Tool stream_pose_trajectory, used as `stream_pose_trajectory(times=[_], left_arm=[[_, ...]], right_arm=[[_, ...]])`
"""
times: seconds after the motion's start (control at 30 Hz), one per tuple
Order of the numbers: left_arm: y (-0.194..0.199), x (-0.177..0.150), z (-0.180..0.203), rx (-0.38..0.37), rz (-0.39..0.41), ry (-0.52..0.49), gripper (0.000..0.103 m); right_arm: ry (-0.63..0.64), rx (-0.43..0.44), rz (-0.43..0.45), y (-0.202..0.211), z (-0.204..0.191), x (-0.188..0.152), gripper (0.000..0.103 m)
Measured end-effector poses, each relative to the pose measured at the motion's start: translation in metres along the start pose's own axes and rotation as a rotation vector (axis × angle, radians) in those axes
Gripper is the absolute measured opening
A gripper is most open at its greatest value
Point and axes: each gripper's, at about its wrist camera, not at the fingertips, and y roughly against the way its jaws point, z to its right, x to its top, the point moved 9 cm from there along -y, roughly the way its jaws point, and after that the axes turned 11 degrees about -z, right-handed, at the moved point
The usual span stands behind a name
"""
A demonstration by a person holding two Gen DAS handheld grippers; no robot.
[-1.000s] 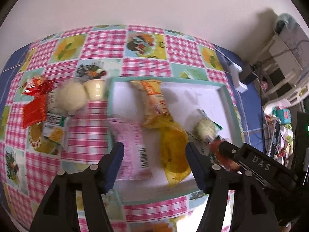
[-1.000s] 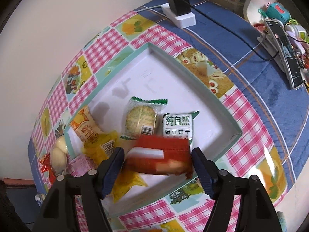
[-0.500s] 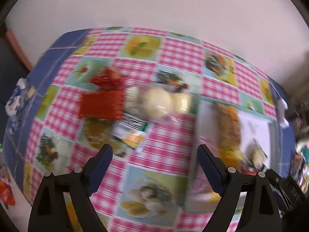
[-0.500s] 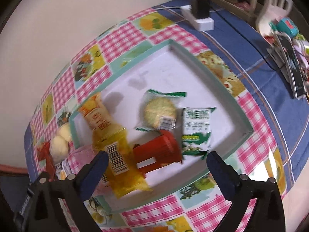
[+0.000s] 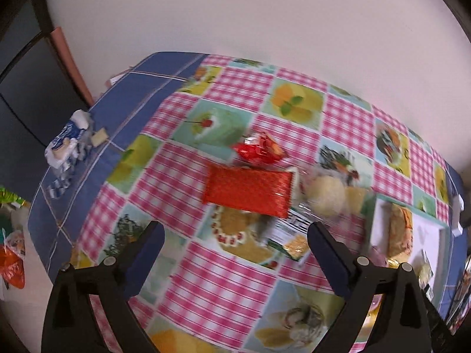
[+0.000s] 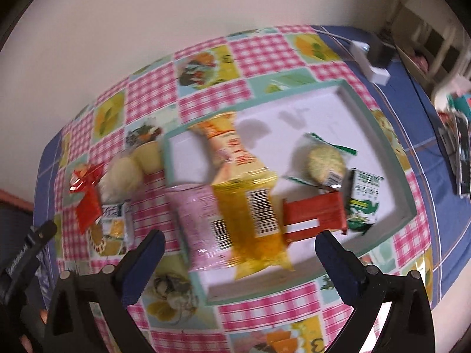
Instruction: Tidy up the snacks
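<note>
My left gripper [image 5: 235, 235] hovers over the checked cloth left of the tray, its jaws opening with nothing between them. Ahead of it lie a flat red packet [image 5: 247, 191], a crinkled red wrapper [image 5: 260, 150], a clear bag of pale buns [image 5: 323, 194] and a small green-white packet [image 5: 291, 235]. My right gripper [image 6: 240, 241] stands open above the teal-rimmed tray [image 6: 409, 194], holding nothing. In the tray lie a pink packet [image 6: 200, 220], a yellow bag [image 6: 244, 191], a red packet [image 6: 315, 214], a round biscuit [image 6: 325, 161] and a green-white packet [image 6: 363, 203].
A white power strip with a black plug [image 6: 374, 61] sits behind the tray on the blue cloth. A crumpled blue-white wrapper [image 5: 67, 138] lies near the table's left edge. A white wall runs behind the table. Clutter stands off the right side.
The left gripper swung left from the tray to the loose snacks and widened, leaving the pink packet behind. The right gripper let go of the red packet, which now lies in the tray.
</note>
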Motion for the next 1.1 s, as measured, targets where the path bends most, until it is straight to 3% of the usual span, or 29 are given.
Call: stream_pose_trajectory(times=[0.37,0.57,0.83,1.1], left_arm=[[-0.004,0.005,-0.037,-0.03,-0.021,0.076,0.098],[-0.015,0.005,-0.052,-0.01,-0.042,0.111,0.098],[-0.063,-0.005,-0.06,0.037,-0.162,0.138,0.098],[-0.091,-0.007,-0.057,0.025,-0.222,0.145,0.098]], right_arm=[[0.111,0.005,-0.005,-0.003,-0.06,-0.015,0.103],[0.143,0.036,-0.018,-0.012,-0.082,-0.02,0.103],[0.164,0.065,-0.045,-0.039,-0.098,-0.018,0.103],[0.192,0.062,-0.035,-0.059,-0.109,-0.008,0.103]])
